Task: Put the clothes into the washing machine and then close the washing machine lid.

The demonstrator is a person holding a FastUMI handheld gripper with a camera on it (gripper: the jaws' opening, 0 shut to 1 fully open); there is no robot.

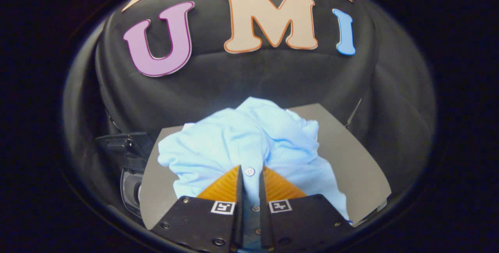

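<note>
A: What is the gripper (250,169) doing?

B: Its two fingers (224,184) are drawn close together, and a fold of the light blue shirt (218,144) runs between them. A strip with small round buttons (249,171) sits in that narrow gap, so the fingers are clamped on the cloth from both sides.

A: Where is the rest of the shirt?

B: It is bunched in a crumpled heap just ahead of the fingers and spreads to both sides of them. It lies on a flat grey board (351,155), which shows bare on either side of the cloth.

A: Anything else nearby?

B: A dark device (126,147) sits beside the board, off to the left of the fingers. I cannot tell what it is. Black cloth (273,73) hangs beyond the shirt.
</note>
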